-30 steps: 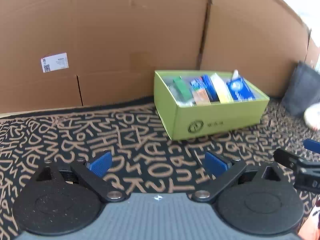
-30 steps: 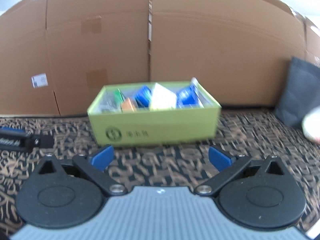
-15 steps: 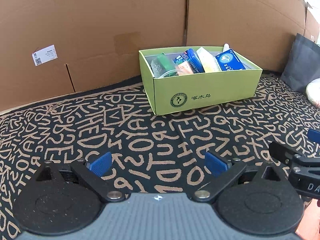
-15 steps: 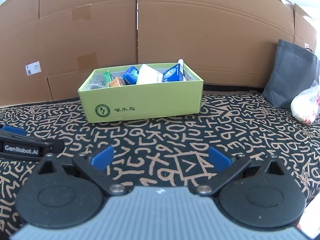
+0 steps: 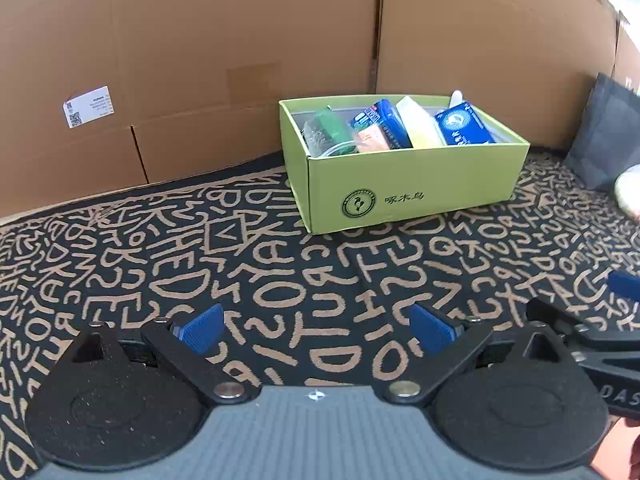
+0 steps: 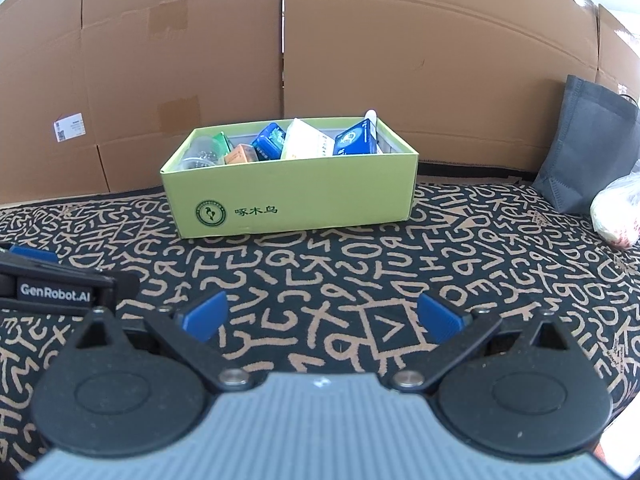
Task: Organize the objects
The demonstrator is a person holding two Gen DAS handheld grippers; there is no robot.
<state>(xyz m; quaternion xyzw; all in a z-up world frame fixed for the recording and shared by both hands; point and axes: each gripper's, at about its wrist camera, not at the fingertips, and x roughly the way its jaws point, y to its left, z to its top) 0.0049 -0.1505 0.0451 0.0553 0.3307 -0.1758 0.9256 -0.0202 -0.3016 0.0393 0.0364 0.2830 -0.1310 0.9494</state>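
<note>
The left gripper (image 5: 318,327) has its blue-padded fingers (image 5: 200,328) spread wide apart with nothing between them, held low and roughly level over the letter-patterned cloth (image 5: 240,264) that covers the surface. The right gripper (image 6: 322,318) is posed the same way: its fingers (image 6: 204,316) stand wide apart and empty, pointing forward just above the cloth. The two sit side by side; the right gripper's black frame shows at the right edge of the left wrist view, and the left one's frame, lettered "GenRobot.AI", shows at the left edge of the right wrist view.

Ahead of both, well apart from the fingers, a green box (image 6: 296,204) rests on the cloth near a wall of cardboard (image 6: 360,60). Packed upright inside it are a blue carton (image 5: 462,124), a pale yellow packet (image 5: 420,128), a dark blue pack (image 5: 380,118), an orange box (image 5: 372,140) and a green packet (image 5: 332,128) beside a clear cup. Off to the right, a grey bag (image 6: 584,148) leans against the cardboard, with a white plastic bag (image 6: 618,216) just beside it.
</note>
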